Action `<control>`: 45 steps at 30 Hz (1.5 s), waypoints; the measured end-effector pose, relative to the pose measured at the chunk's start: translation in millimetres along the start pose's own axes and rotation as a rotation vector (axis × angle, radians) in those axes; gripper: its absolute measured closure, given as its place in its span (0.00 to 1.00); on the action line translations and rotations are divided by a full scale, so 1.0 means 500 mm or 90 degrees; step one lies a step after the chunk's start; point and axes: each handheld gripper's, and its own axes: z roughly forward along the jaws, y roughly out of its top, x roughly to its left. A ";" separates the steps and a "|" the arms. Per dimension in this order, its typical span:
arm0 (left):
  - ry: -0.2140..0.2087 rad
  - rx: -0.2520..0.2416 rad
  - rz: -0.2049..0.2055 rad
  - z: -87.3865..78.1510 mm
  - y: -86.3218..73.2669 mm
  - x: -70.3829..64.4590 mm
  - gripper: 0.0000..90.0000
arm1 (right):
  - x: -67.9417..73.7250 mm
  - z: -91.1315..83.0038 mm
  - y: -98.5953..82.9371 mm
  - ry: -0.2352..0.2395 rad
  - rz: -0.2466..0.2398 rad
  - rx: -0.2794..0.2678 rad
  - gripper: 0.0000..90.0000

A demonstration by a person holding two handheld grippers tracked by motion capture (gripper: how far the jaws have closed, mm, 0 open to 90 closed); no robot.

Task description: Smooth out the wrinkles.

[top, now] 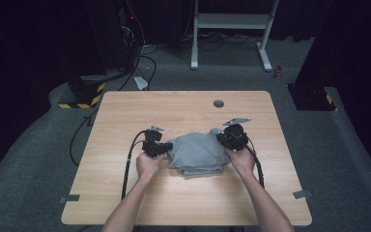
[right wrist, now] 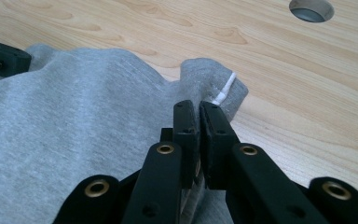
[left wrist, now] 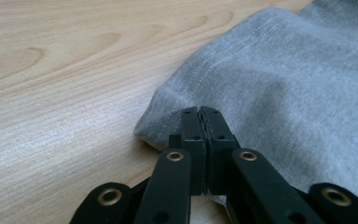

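**Both jaws pinch a grey garment at mid-worktop**

Black jaws fill the bottom of each gripper view, and both pairs are closed on cloth. In the left gripper view the left gripper (left wrist: 200,111) has its jaws pressed together on the stitched hem of the grey garment (left wrist: 279,88), at a rounded corner that lies on the wood. In the right gripper view the right gripper (right wrist: 199,106) has its jaws nearly together with a fold of the same cloth caught between them; just past the tips a raised peak of fabric carries a thin white cord (right wrist: 224,90).

From the high view, the garment (top: 198,152) sits bunched in a loose folded heap at the middle of the worktop (top: 125,111), slightly toward the person's side. The left gripper (top: 166,146) touches its left edge and the right gripper (top: 221,137) touches its upper right corner. A hand is wrapped around each tool, the left hand (top: 148,166) and the right hand (top: 242,159), with forearms coming in from the near edge.

Farther back, a round cable hole (top: 218,103) is set in the worktop. Beyond lies grey carpet (top: 319,145) and a white frame (top: 232,21).
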 end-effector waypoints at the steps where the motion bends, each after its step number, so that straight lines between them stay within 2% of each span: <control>1: -0.004 -0.006 -0.003 -0.003 0.001 0.000 0.99 | 0.000 -0.001 0.001 0.001 0.000 -0.001 0.95; 4: -0.025 -0.024 -0.015 -0.017 0.003 0.005 0.99 | 0.001 -0.010 0.001 0.007 0.004 -0.013 0.95; 9: -0.043 -0.053 -0.017 -0.042 0.005 0.009 1.00 | 0.005 -0.017 0.002 0.013 0.006 -0.023 0.95; 13: -0.068 -0.073 -0.009 -0.060 0.005 0.003 1.00 | 0.018 -0.027 0.001 0.017 -0.010 -0.037 0.95; 15: -0.087 -0.087 0.005 -0.068 0.003 -0.007 1.00 | 0.023 -0.040 -0.001 0.017 -0.015 -0.048 0.95; 16: -0.089 -0.090 0.026 -0.074 0.002 -0.017 0.99 | 0.023 -0.051 -0.003 0.023 -0.011 -0.061 0.95; 18: -0.102 -0.103 0.042 -0.084 -0.001 -0.031 0.99 | 0.027 -0.071 -0.013 0.037 -0.001 -0.090 0.95; 20: -0.125 -0.120 0.047 -0.097 -0.005 -0.045 0.99 | 0.035 -0.084 -0.030 0.040 -0.005 -0.099 0.95; 23: -0.141 -0.130 0.074 -0.118 -0.013 -0.063 0.99 | 0.041 -0.100 -0.056 0.061 0.006 -0.116 0.95; 28: -0.152 -0.137 0.104 -0.136 -0.070 -0.084 0.99 | 0.063 -0.123 -0.104 0.077 0.009 -0.146 0.95; 30: -0.158 -0.127 0.101 -0.133 -0.095 -0.087 0.99 | 0.077 -0.125 -0.127 0.078 -0.003 -0.146 0.95; 32: -0.156 -0.117 0.109 -0.135 -0.114 -0.090 0.99 | 0.089 -0.125 -0.143 0.068 -0.025 -0.131 0.95; 36: -0.160 -0.102 0.115 -0.132 -0.153 -0.098 0.99 | 0.097 -0.131 -0.181 0.076 -0.021 -0.117 0.95; 39: -0.155 -0.073 0.131 -0.120 -0.177 -0.107 0.99 | 0.104 -0.128 -0.212 0.079 -0.020 -0.092 0.95; 42: -0.156 -0.046 0.135 -0.104 -0.193 -0.113 0.99 | 0.108 -0.122 -0.241 0.068 -0.028 -0.058 0.95; 44: -0.143 -0.034 0.145 -0.095 -0.199 -0.117 0.99 | 0.105 -0.117 -0.254 0.060 -0.026 -0.040 0.95; 45: -0.139 -0.030 0.141 -0.091 -0.201 -0.119 0.99 | 0.103 -0.114 -0.258 0.053 -0.028 -0.032 0.94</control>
